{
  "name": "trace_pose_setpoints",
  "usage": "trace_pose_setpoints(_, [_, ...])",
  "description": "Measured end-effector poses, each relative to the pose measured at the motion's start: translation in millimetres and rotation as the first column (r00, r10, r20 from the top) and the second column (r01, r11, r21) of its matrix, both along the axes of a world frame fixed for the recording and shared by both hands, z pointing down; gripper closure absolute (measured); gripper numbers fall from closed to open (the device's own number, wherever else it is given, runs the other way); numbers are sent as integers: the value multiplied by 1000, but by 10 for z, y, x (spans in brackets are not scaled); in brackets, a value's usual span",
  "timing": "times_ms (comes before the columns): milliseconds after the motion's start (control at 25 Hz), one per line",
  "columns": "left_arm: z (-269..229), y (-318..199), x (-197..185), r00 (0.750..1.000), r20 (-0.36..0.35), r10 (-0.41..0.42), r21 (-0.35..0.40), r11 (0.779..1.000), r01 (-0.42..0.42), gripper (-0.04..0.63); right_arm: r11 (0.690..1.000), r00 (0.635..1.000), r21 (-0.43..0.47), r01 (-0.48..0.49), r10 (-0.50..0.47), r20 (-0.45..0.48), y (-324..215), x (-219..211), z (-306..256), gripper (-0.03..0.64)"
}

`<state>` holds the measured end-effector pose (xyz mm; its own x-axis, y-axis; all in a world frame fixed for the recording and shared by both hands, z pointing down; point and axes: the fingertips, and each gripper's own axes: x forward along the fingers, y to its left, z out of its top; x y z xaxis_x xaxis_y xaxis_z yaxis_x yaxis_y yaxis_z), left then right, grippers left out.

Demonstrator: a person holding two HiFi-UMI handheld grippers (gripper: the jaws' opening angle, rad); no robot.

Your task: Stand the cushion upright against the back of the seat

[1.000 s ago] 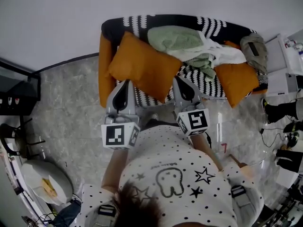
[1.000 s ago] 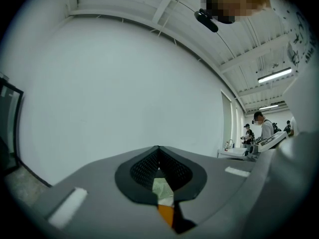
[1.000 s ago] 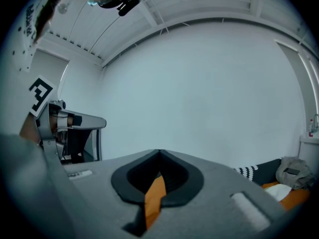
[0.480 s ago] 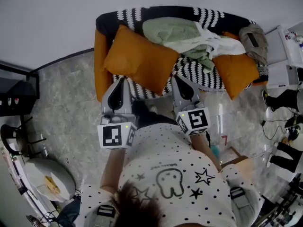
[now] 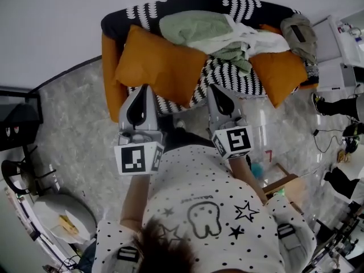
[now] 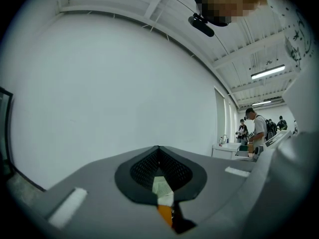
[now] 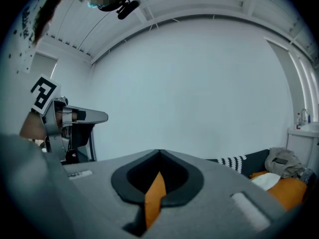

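An orange cushion [image 5: 159,67] leans tilted at the left end of the sofa, resting against its black-and-white back [image 5: 142,11] and a heap of clothes. My left gripper [image 5: 142,89] is shut and empty, its tip at the cushion's lower left edge. To the right of the cushion's bottom corner, over the patterned seat [image 5: 227,83], my right gripper [image 5: 216,89] is also shut with nothing held. In the right gripper view a strip of orange cushion [image 7: 155,198] shows through the slit below the closed right gripper [image 7: 159,152]. The left gripper [image 6: 158,148] points level at a white wall.
Green clothing [image 5: 190,27] and white clothing [image 5: 253,41] are piled mid-sofa. A second orange cushion [image 5: 278,73] and a grey bag [image 5: 298,30] lie at the right end. The sofa's orange armrest [image 5: 108,87] is at the left. People [image 6: 254,128] stand by a counter far off.
The sofa and cushion sit higher in the head view. Both grippers have shifted slightly along with them, still shut and still flanking the cushion's lower corner.
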<state>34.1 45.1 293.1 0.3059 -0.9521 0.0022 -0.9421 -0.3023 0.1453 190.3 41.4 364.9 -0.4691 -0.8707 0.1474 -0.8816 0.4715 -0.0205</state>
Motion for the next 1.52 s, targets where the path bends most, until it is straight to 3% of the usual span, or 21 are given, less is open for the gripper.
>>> trace_pose_setpoints(480, [189, -376, -327, 1000, 17, -19, -51, 999, 20, 600, 1000, 999, -15, -2, 2, -38, -440, -180, 58, 618])
trace_pose_setpoints(720, [238, -651, -385, 998, 0, 68, -85, 994, -68, 600, 1000, 999, -16, -23, 22, -49, -732, -377, -15, 618])
trace_pose_setpoints(960, [157, -916, -490, 986, 8, 165, -49, 985, -164, 599, 999, 996, -15, -48, 46, -70, -1014, -581, -68, 618])
trace_pose_setpoints(1160, [230, -1151, -771, 990, 15, 143, -53, 988, -142, 600, 996, 994, -20, -86, 84, -68, -1213, -771, -9, 618])
trace_pose_setpoints(1520, [209, -1375, -889, 991, 14, 134, -47, 990, -134, 598, 989, 988, -1, -145, 145, -61, -1366, -667, -111, 618])
